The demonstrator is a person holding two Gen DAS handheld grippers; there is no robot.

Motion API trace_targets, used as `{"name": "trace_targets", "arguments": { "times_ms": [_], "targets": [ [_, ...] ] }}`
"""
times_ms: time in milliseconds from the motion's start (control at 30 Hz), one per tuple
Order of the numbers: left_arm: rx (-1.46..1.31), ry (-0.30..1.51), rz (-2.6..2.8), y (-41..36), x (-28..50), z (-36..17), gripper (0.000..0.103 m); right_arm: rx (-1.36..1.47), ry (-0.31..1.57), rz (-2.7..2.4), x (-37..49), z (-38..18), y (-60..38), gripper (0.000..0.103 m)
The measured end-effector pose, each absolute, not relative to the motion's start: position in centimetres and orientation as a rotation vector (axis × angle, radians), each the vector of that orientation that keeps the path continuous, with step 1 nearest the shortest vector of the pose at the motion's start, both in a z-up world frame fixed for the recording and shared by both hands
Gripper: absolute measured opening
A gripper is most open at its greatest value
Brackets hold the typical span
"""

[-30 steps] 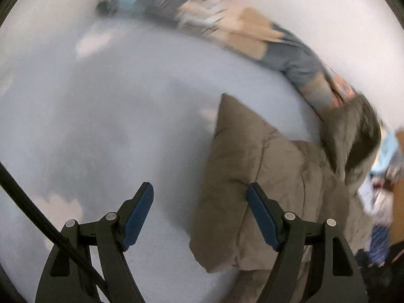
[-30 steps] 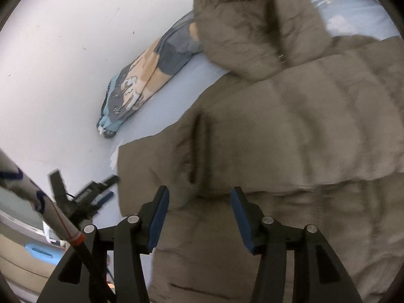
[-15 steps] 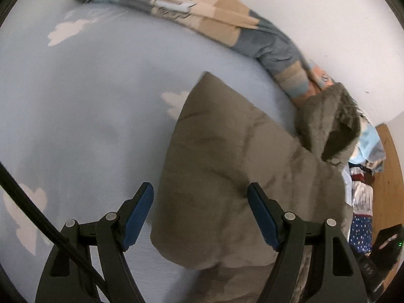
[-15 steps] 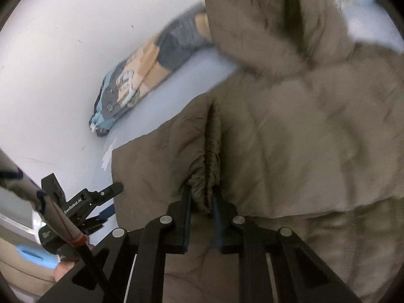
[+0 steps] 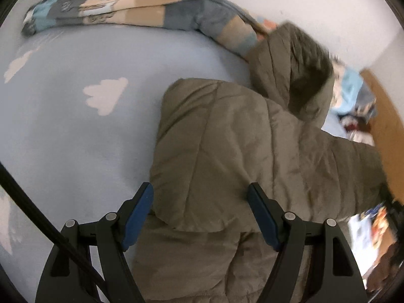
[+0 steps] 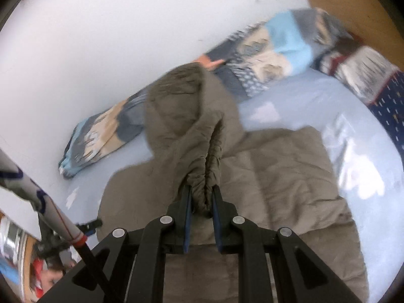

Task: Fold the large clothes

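Jacket (image 5: 227, 156), olive-brown, quilted and hooded, spread over a pale blue bed sheet (image 5: 75, 131) printed with white clouds. Folded panel lying on top of the body at centre, its rounded corner toward the far left. Hood (image 5: 293, 75) bunched at the far right end in the left wrist view, dark inside, blurred.

Left tongs (image 5: 200, 214) spread wide, hovering over the near edge of the folded panel; blue pads (image 5: 137, 214) clear of the fabric on both sides, nothing pinched. Left pad over the panel's left edge where sheet meets jacket, right pad above the quilting.

Right tongs (image 6: 202, 202) pressed nearly together, just closed within the last second, pinching a gathered ridge of jacket fabric (image 6: 212, 161). Ridge rising from between the blue pads (image 6: 187, 217) and running away toward the hood (image 6: 181, 96), lifted off the layer below. Rest of the jacket flat to the right and near side, its edge against bare sheet.

Patterned blanket (image 5: 131, 7) in blue, grey and tan rolled along the white wall (image 6: 101, 25) at the far side of the bed. Other patterned bedding (image 6: 366, 70) piled at the far right. Black cable (image 5: 45, 217) crossing the near left corner in the left wrist view. Second tool partly visible near left in the right wrist view, too blurred for detail.
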State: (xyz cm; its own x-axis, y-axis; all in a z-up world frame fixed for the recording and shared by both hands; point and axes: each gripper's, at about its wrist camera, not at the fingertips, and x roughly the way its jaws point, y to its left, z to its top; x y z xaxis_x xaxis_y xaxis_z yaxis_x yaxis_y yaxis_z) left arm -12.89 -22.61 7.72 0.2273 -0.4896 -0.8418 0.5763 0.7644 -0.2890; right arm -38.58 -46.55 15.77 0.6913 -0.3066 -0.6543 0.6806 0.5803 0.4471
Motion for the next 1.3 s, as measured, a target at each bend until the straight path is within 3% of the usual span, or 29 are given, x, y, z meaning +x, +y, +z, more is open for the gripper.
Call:
{"name": "trace_targets", "arguments": {
  "times_ms": [533, 700, 867, 933, 1133, 1300],
  "targets": [
    [0.213, 1.137, -0.653, -23.5, -12.6, 5.3, 0.078, 0.803, 0.758, -0.743, -38.4, 9.6, -48.5, 0.017],
    [0.239, 1.116, -0.655, -23.6, -13.0, 5.9, 0.078, 0.826, 0.826, -0.781, -38.3, 7.5, -49.1, 0.026],
    [0.249, 1.023, -0.635, -23.4, -13.8, 8.3, 0.078, 0.815, 0.827, -0.837, -39.1, 8.9, -49.3, 0.044],
    [0.26, 0.97, -0.629, -23.5, -14.3, 9.3, 0.078, 0.78, 0.799, -0.887, -39.5, 10.2, -48.9, 0.046],
    [0.279, 0.873, -0.662, -24.5, -16.1, 10.5, 0.078, 0.622, 0.696, -0.914, -39.1, 13.4, -46.8, 0.046],
    [0.349, 0.843, -0.687, -26.4, -17.4, 9.7, 0.078, 0.607, 0.746, -0.819, -37.1, 12.2, -46.2, 0.046]
  ]
}}
